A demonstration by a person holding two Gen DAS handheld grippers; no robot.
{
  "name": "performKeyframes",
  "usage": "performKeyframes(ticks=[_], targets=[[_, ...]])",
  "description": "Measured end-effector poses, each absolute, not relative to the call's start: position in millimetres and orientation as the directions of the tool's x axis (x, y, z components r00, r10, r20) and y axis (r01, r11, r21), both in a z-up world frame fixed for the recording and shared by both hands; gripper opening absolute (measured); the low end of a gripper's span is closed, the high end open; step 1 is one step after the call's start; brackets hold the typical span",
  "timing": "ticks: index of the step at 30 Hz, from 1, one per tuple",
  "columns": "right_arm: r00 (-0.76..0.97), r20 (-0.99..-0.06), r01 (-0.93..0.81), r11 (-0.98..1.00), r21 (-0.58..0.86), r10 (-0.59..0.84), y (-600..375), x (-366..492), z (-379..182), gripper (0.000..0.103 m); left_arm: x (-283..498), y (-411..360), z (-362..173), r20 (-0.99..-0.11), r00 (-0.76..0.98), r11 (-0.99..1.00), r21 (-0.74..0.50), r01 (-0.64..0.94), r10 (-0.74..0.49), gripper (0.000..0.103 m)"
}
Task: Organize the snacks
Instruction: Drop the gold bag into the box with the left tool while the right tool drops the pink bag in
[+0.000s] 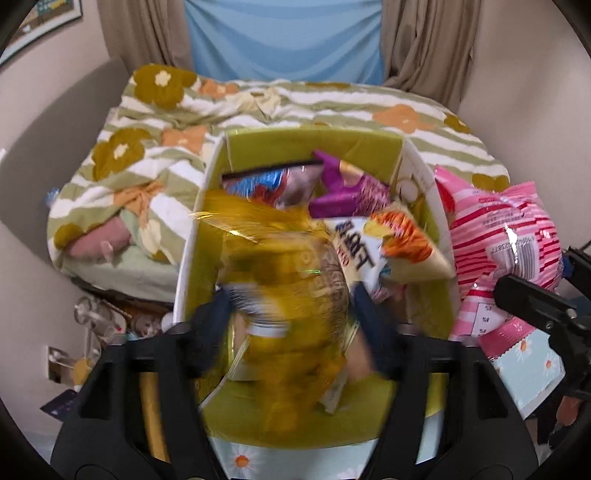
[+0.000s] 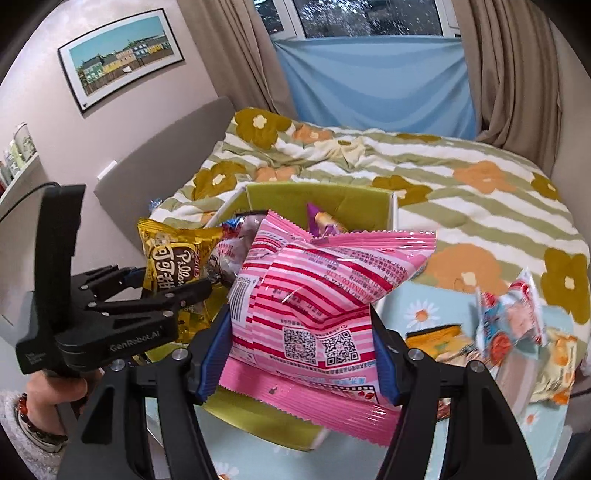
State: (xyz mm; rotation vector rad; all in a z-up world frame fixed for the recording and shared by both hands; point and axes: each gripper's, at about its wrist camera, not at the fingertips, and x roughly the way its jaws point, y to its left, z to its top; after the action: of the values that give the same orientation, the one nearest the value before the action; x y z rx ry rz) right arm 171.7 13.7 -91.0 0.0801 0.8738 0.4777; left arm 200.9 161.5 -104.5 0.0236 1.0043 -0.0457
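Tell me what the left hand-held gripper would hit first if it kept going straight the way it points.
Probably the yellow snack bag blurred between its open jaws, then the green-lined box beneath; depth is unclear.

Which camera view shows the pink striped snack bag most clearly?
The right wrist view: the pink striped bag fills the centre, sharp, clamped in the right gripper. The left wrist view shows it only at the right edge, beside the green box.

Home bedroom: bed [image 2: 424,192] with flowered quilt [image 1: 155,155], curtains [image 2: 513,74] at window [image 2: 369,16], framed picture [image 2: 122,57] on wall.
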Motion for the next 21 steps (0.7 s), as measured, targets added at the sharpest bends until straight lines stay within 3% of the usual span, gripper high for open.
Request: performKeyframes(ticks=[1,17,19,20,21], targets=[[0.542,-0.725,-0.362,0.896,0.255,0.425,16.2,172.0,-93.5,0.062,198.8,163.9,-105.5,-0.839,0.544,0.999,0.006,0.045,-0.02,0.103],[0.518,-0.743,-0.405,0.886,0.224,0.425,40.1,170.1,-94.0,0.064,158.8,195.9,-84.2,-0.809,0.588,0.998,-0.032,-0.045,0.0,0.103],[0.497,-0.75,-0.408,0.88,0.241,0.436,45.9,175.0,-99.9,0.068,157.8,199.9,-83.9,-0.808,0.589,0.998,-0.035,-0.06,0.007,0.103],[0.496,-0.749,-0.405,0.88,0.248,0.439,47.0,175.9,-102.3,0.077,157.1,201.6,-84.3,-0.808,0.589,0.997,-0.038,-0.064,0.007,0.103],[0.499,-0.746,-0.399,0.881,0.254,0.441,47.6,175.9,-104.6,0.093,156.0,203.0,-85.8,-0.81,0.586,0.997,-0.04,-0.069,0.008,0.103]])
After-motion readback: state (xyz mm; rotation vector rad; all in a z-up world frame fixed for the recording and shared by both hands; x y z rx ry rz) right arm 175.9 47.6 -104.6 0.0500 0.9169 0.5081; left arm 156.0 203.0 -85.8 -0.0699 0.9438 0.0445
